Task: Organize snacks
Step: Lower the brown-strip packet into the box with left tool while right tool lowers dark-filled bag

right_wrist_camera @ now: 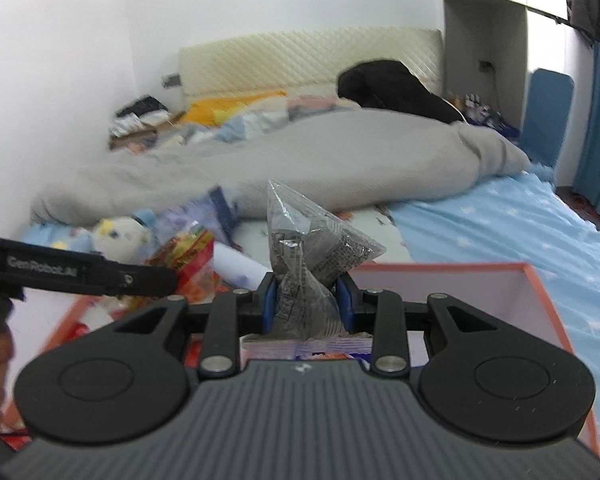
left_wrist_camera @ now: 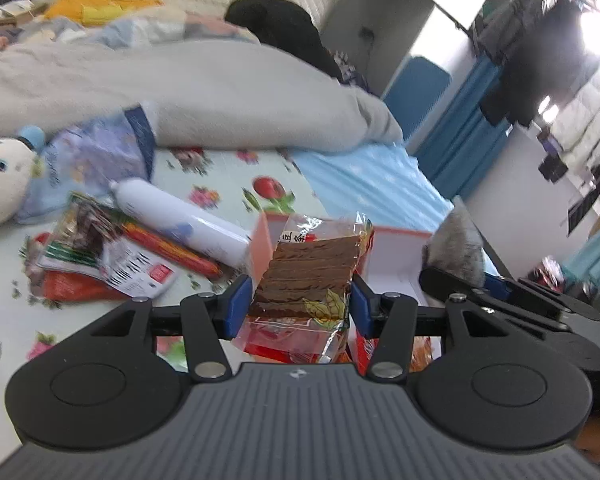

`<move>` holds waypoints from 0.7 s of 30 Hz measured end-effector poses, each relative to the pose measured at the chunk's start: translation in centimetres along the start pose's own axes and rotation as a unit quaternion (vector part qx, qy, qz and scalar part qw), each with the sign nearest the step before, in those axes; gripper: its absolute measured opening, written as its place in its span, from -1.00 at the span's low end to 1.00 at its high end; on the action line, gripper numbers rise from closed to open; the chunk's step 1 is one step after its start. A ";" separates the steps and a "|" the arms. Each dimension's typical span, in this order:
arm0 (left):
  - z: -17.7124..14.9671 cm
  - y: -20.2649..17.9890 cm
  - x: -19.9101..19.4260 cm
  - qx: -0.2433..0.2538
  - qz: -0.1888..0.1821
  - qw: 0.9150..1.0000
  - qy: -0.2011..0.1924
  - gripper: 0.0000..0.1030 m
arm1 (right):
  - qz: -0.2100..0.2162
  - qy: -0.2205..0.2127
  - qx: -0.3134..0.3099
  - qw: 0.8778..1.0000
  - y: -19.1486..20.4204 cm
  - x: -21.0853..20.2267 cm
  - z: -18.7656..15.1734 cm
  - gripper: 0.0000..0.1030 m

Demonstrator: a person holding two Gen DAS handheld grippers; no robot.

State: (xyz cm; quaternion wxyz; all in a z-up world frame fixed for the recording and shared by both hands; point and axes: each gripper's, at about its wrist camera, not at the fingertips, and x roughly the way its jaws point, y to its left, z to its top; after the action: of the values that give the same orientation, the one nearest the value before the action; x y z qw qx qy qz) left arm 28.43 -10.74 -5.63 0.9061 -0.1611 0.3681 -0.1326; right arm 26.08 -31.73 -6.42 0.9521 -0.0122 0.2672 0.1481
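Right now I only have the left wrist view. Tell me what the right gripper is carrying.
Observer: The right gripper is clamped on a clear packet of grey snack, its top sticking up above the fingers.
Operator: Say where it sits relative to the box.
Observer: It is over the pink box with the orange rim, with the box's far wall behind the packet.
Operator: Report what's under it.
Observer: A white and blue wrapper already lies in the box below the packet.
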 end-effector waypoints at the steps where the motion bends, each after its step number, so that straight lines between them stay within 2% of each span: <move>1: -0.2 -0.3 0.7 0.001 -0.002 1.000 0.008 0.11 | -0.003 0.008 -0.003 1.000 -0.3 0.4 -0.4 -0.33; 9: -0.9 -2.2 5.2 0.025 0.023 0.998 0.057 0.11 | -0.006 0.052 0.029 0.998 -3.9 2.7 -3.0 -0.33; 14: -1.2 -2.8 8.3 0.014 0.022 0.995 0.092 0.12 | -0.007 0.070 0.029 0.997 -4.9 3.4 -4.3 -0.33; 21: -2.0 -4.0 10.3 0.019 0.023 0.993 0.116 0.13 | -0.010 0.087 0.050 0.995 -6.3 4.0 -5.6 -0.30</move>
State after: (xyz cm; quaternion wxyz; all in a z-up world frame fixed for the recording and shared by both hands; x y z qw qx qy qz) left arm 33.64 -18.51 -11.83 0.8632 -0.1188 0.4714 -0.1364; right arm 28.34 -37.20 -13.61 0.9261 0.0197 0.3558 0.1238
